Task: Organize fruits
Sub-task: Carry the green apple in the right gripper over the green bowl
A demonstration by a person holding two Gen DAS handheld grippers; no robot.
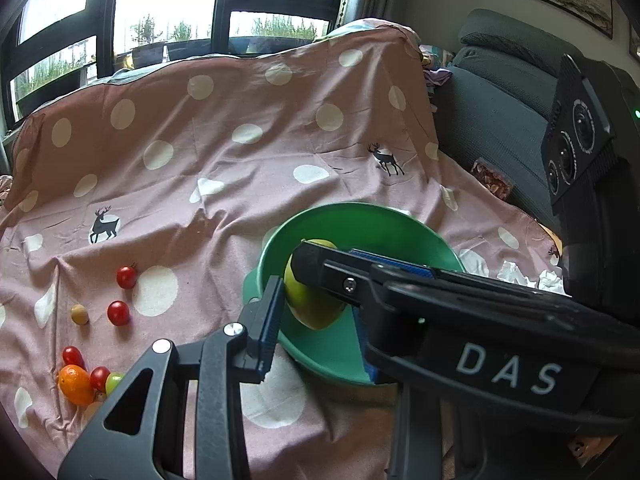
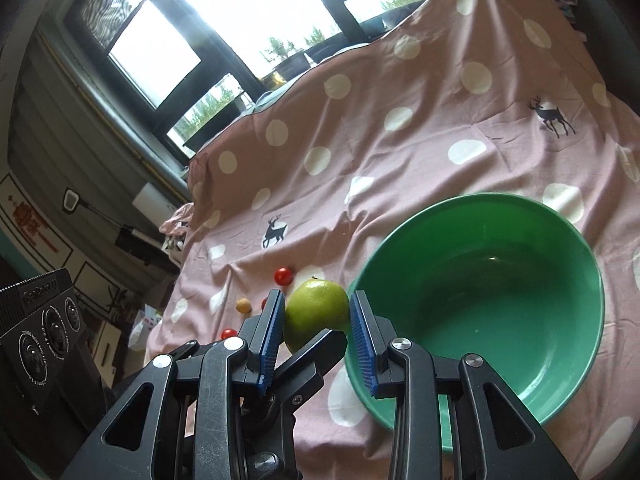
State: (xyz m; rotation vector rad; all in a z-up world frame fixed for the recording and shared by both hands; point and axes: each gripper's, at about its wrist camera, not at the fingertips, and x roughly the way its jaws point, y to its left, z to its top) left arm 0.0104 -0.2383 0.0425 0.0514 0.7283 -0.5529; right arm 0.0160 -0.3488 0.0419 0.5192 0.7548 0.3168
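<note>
Right gripper (image 2: 317,300) sits closest to its lens, its blue pads (image 2: 273,332) pressed on both sides of a green fruit (image 2: 316,312), so it has the fruit clamped and lifted. Left gripper (image 1: 316,304) crosses under it at an angle: its fingers are spread wide with the same fruit between them. The left pad (image 1: 269,320) looks to be touching the fruit's skin. The right pad is mostly hidden behind the other tool, with a sliver of bowl showing between it and the fruit, so there is no grip from this side. The fruit hangs at the near left rim of a green bowl (image 2: 520,360), which rests on a pink cloth (image 1: 240,160) with white dots and deer prints.

Loose fruit lies well to the left on the cloth: two cherry tomatoes (image 1: 126,277) mid-left and a small tan round fruit (image 1: 80,314) beside them. Nearer is a cluster of an orange (image 1: 75,384), two more tomatoes and a small green piece (image 1: 114,382), all touching or almost. A grey sofa (image 1: 500,120) stands far right, with windows (image 1: 168,0) behind.
</note>
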